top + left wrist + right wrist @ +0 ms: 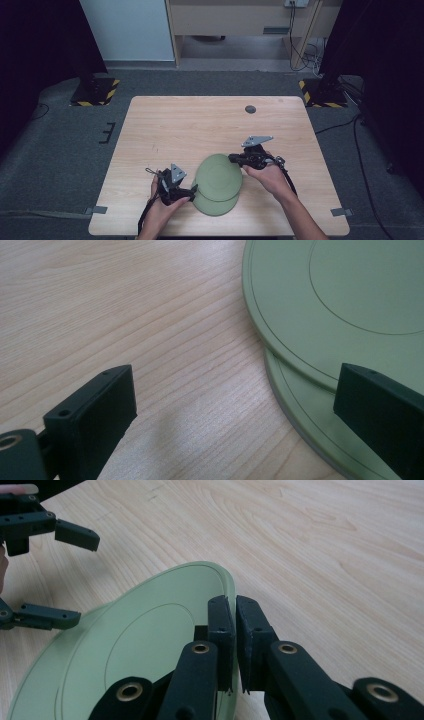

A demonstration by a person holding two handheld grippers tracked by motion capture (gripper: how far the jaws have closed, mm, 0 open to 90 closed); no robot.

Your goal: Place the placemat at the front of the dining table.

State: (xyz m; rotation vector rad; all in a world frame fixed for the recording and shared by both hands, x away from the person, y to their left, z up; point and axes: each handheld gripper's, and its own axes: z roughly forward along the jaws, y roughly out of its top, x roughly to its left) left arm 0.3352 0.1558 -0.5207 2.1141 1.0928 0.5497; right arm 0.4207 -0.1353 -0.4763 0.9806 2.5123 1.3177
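We are clamping the right gripper on the far right rim of the upper green plate, tilting it so its right edge is lifting off the lower green plate near the table's front edge. Our left gripper is resting at the plates' left, jaws gaping, gripping nothing.

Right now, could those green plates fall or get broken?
Maybe. The right gripper pinches only the thin rim of the top plate, which is tilted up, so it might slip out and clatter onto the bottom plate. The left gripper is open beside the plates and holds nothing, so the bottom plate could slide on the smooth table.
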